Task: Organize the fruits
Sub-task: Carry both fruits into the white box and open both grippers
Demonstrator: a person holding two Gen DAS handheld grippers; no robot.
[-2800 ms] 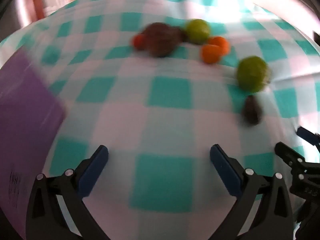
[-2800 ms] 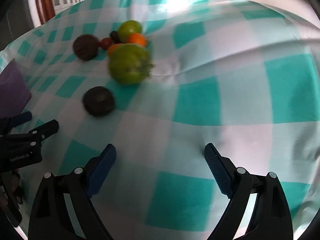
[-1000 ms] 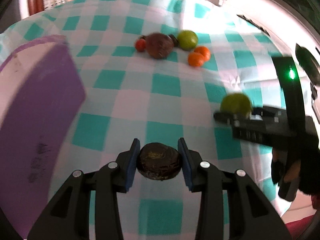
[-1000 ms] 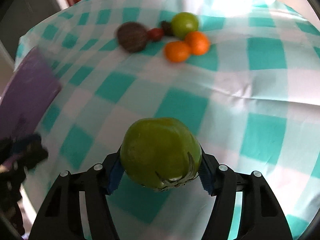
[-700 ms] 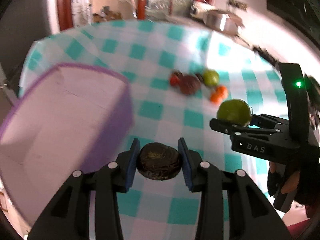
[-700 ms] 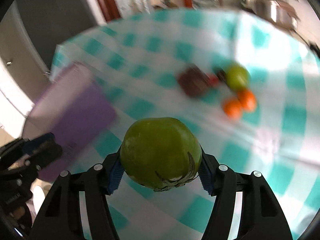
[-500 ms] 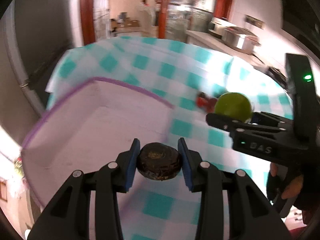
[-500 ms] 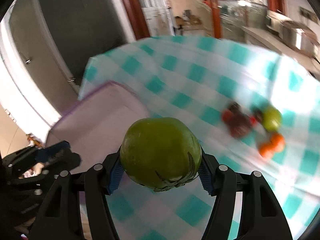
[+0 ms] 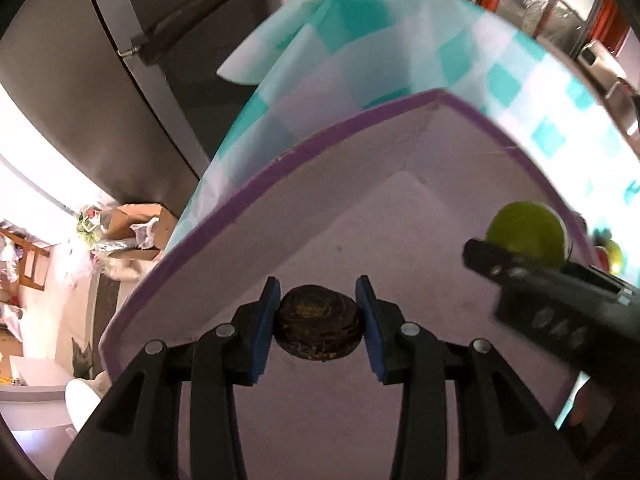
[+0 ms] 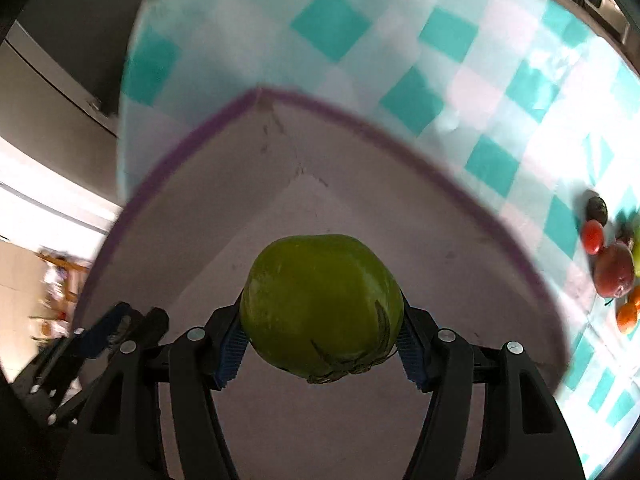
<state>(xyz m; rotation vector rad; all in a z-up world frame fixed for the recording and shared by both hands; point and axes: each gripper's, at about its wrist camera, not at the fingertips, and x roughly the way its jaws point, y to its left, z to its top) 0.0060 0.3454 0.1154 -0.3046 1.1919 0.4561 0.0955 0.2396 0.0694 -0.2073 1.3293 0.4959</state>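
My left gripper (image 9: 318, 322) is shut on a dark brown wrinkled fruit (image 9: 319, 325), held above the inside of a purple-rimmed box (image 9: 256, 190) with a pale lining. My right gripper (image 10: 320, 338) is shut on a large green fruit (image 10: 321, 303) and hangs over the same box (image 10: 400, 132). In the left wrist view the right gripper's black body enters from the right with the green fruit (image 9: 527, 235) at its tip. In the right wrist view the left gripper's blue-padded fingers (image 10: 102, 330) show at the lower left.
The box rests on a teal-and-white checked tablecloth (image 10: 460, 40) near the table's corner. Several fruits, a dark red one (image 10: 614, 270), a small red one (image 10: 592, 237) and an orange one (image 10: 626, 317), lie on the cloth at the right. A grey fridge door (image 9: 80, 60) and floor clutter lie beyond the table.
Both grippers have swung left from the open cloth to above the purple box, each still holding its fruit. The fruit pile has slid to the right edge of view.
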